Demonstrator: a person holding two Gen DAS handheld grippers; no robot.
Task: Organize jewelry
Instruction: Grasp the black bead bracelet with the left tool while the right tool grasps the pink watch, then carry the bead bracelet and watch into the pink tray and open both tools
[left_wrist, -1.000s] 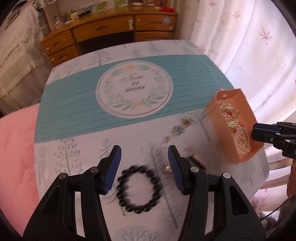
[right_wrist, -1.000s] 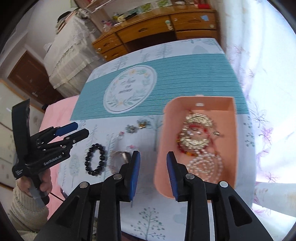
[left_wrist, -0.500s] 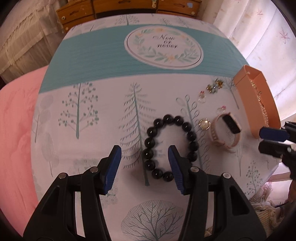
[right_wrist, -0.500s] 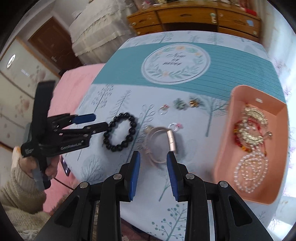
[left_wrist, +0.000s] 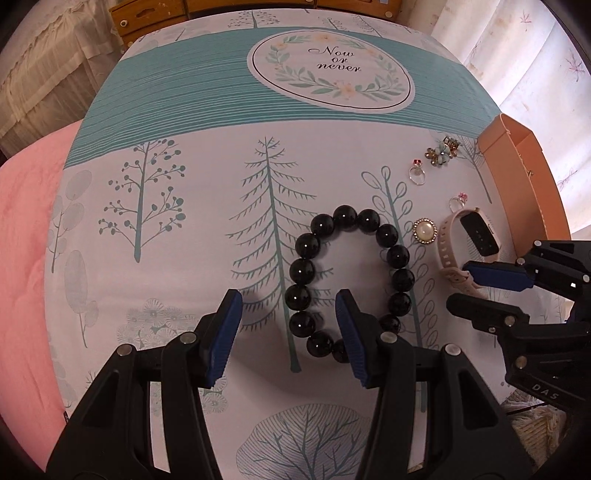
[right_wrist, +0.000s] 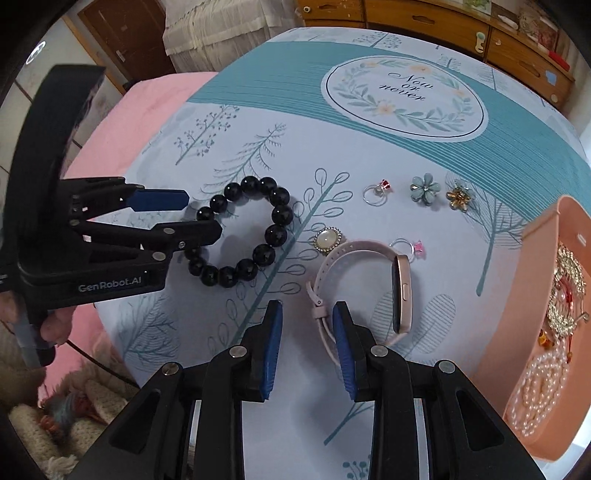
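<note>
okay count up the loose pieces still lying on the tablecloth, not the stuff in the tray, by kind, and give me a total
Black bead bracelet: 1
Pink watch band: 1
Pearl brooch: 1
Rings: 2, red stone and pink stone
Flower pieces: 2, pale blue and gold
Total: 7

Left gripper (left_wrist: 288, 332): matte black plastic frame, two tapering jaws lined with ribbed blue pads, round silver screw heads along each arm, white "GenRobot.AI" lettering on the body's side. Right gripper (right_wrist: 307, 343): same black build, same blue pads, same silver screws, with white letters "DAS" on its body. Wearer's sleeve (right_wrist: 11, 365): cream knit.
</note>
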